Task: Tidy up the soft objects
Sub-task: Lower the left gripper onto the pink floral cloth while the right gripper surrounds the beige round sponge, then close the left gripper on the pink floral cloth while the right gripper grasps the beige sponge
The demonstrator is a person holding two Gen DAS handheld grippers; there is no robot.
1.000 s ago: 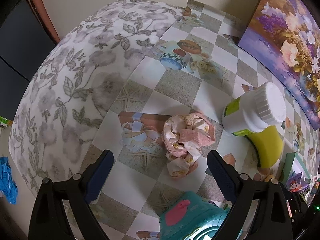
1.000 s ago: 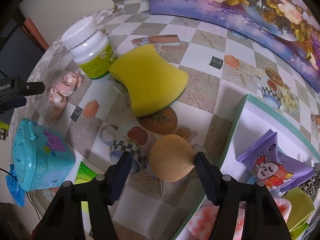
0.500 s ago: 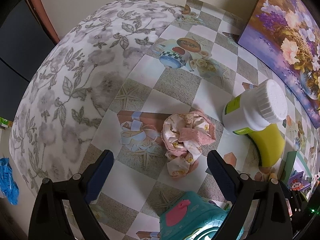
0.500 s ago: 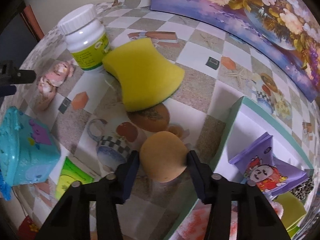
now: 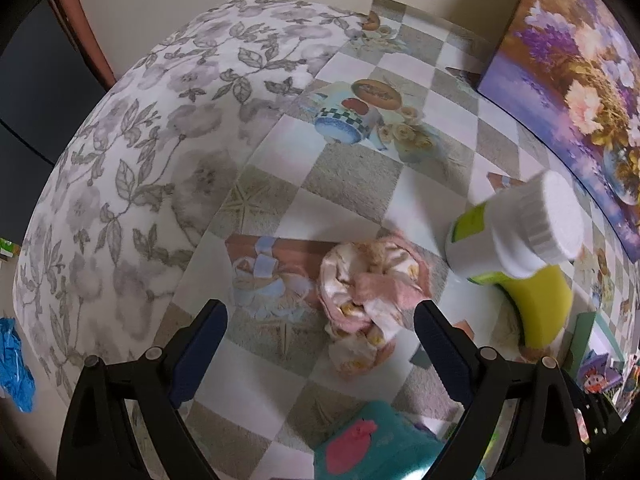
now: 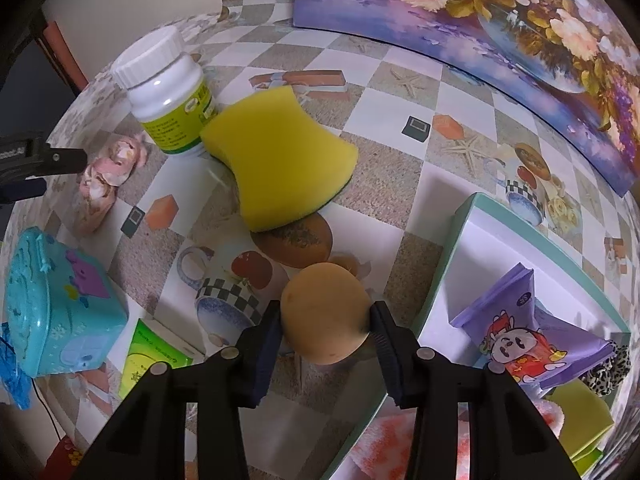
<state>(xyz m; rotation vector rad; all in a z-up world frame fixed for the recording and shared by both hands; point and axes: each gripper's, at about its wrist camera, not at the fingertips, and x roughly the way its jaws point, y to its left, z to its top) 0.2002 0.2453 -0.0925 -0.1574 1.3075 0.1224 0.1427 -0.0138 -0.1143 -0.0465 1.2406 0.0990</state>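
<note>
**Right wrist view: my right fingers closed on the tan sponge**

Right wrist view showed my right gripper [image 6: 325, 330] pointed steeply down at the table [image 6: 404, 92], its jaws having just been closing, and the tan sponge [image 6: 326, 312] sat squeezed between the two pads. Both pads pressed its sides, so I had it held. I take the box [image 6: 448, 264] as my landmark: the tan sponge was just left of its teal wall, outside it. Inside the box lay a purple packet [image 6: 532, 344], a leopard scrunchie [image 6: 612, 364], a green sponge [image 6: 584, 416] and a pink fluffy cloth [image 6: 396, 444]. Farther left of the box, beyond the tan sponge, a yellow sponge [image 6: 280, 164] lay flat, its far corner touching a white bottle [image 6: 168, 96]. A crumpled pink cloth [image 6: 108, 168] lay left of the bottle, well apart from the box. A teal toy case [image 6: 56, 304] stood at the near left, with a green card [image 6: 154, 356] beside it. A flower painting [image 6: 500, 12] leaned behind the box.

In the left wrist view my left gripper [image 5: 320, 336] hung above the table with its jaws wide and nothing between the pads. The pink cloth [image 5: 372, 292] lay below the gap, untouched, with the bottle [image 5: 516, 228] and yellow sponge [image 5: 540, 304] towards the box side.
</note>
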